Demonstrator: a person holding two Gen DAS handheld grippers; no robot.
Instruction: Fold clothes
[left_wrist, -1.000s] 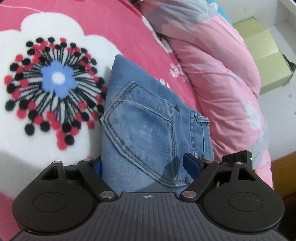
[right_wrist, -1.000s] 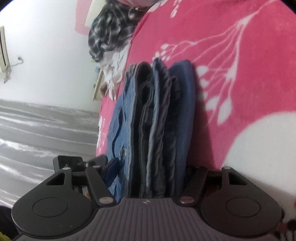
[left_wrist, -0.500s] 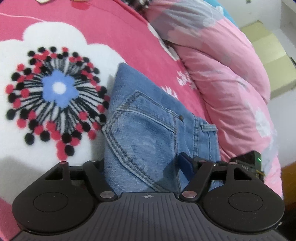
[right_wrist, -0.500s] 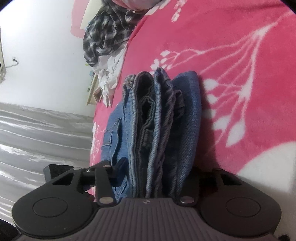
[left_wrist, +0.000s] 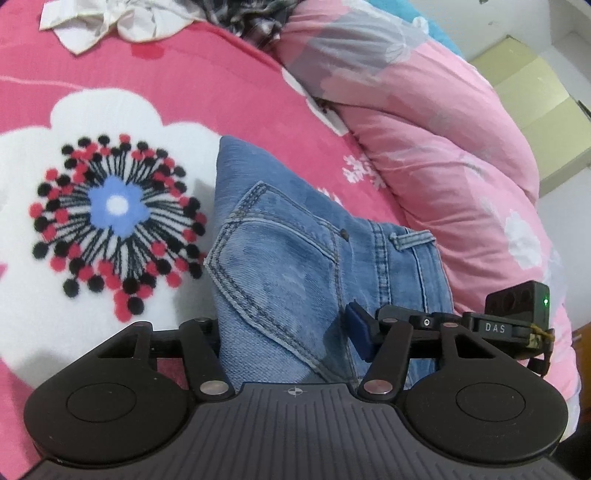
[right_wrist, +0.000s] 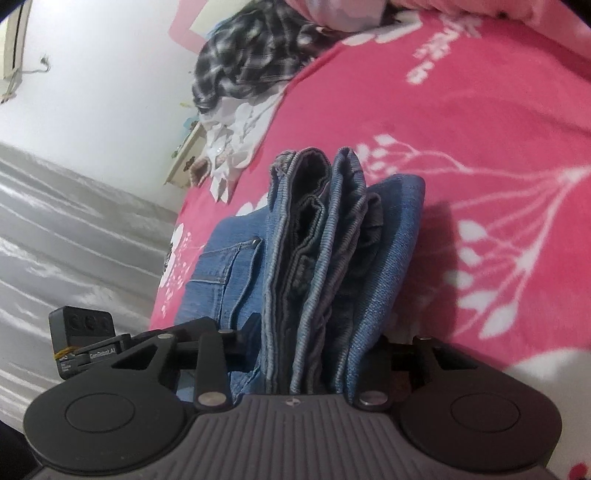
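The jeans (left_wrist: 295, 266) are a thick folded bundle on the pink blanket (left_wrist: 192, 92), just beside its big black-and-red flower print (left_wrist: 116, 221), with the pink quilt (left_wrist: 443, 147) on their other side. A second ago both grippers straddled the bundle with room to spare; now the gaps are far narrower and the jaws are closing on it from two ends.

The left gripper (left_wrist: 291, 332) has the pocket end between its fingers. The blue pad (left_wrist: 360, 334) lies against the denim on one side, while the other finger is hidden behind the cloth, so I cannot tell whether the pinch is firm yet.

The right gripper (right_wrist: 314, 350) takes the stacked edges of the folds. Here the layers fill the space between the fingers and look squeezed together, so it appears to have hold of the whole stack.

Compared with a second ago, more of the bed shows beyond the jeans in both views: the plaid shirt (right_wrist: 251, 62) and white garment (right_wrist: 232, 136) at the blanket's far edge are now plain. That suits a bundle starting to come up off the blanket.

My reading is that the folding of the jeans is finished, and the two-ended grip is for carrying them off as one pile. The heap beyond is likely what remains.
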